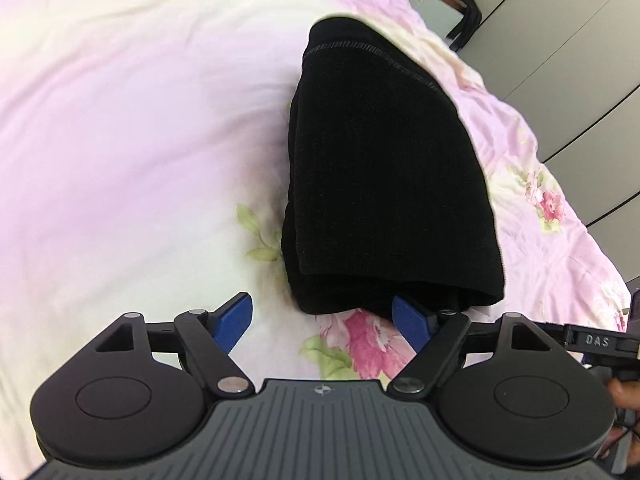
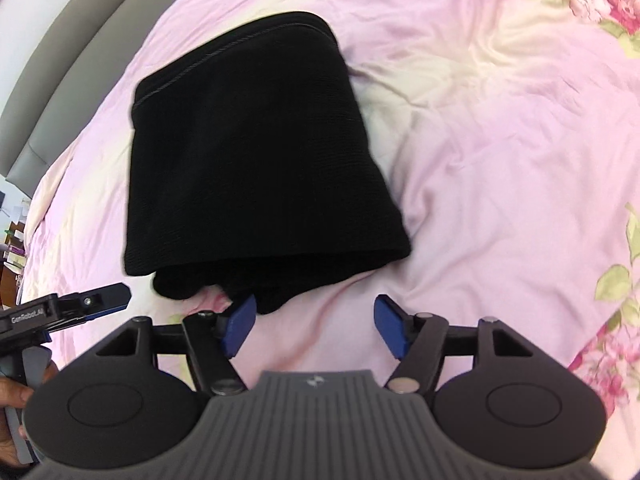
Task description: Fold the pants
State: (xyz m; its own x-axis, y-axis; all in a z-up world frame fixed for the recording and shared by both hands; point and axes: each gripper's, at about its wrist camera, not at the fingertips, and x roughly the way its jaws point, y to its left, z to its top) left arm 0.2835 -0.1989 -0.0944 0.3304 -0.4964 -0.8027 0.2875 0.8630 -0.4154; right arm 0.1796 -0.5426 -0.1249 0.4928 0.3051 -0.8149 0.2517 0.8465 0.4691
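1. Pants (image 1: 384,168), black and folded into a thick stacked bundle, lay on a bed (image 1: 120,140) covered in pink floral fabric.
2. A stitched hem ran across the far end of the bundle; the near end showed rounded fold edges.
3. Left gripper (image 1: 324,320) pointed down at the near end of the bundle. Its jaws stood wide apart and held nothing; one blue pad (image 1: 408,320) sat at the bundle's near edge, though contact could not be judged.
4. Right gripper (image 2: 314,326) also pointed down at the near end. Its jaws stood apart with only bedding between them; the left pad (image 2: 240,324) sat just beside the bundle's lower fold.
5. In the right wrist view, the left gripper appeared at the left edge, held by a hand (image 2: 14,396).
6. Grey cabinets (image 1: 560,40) stood beyond the bed.
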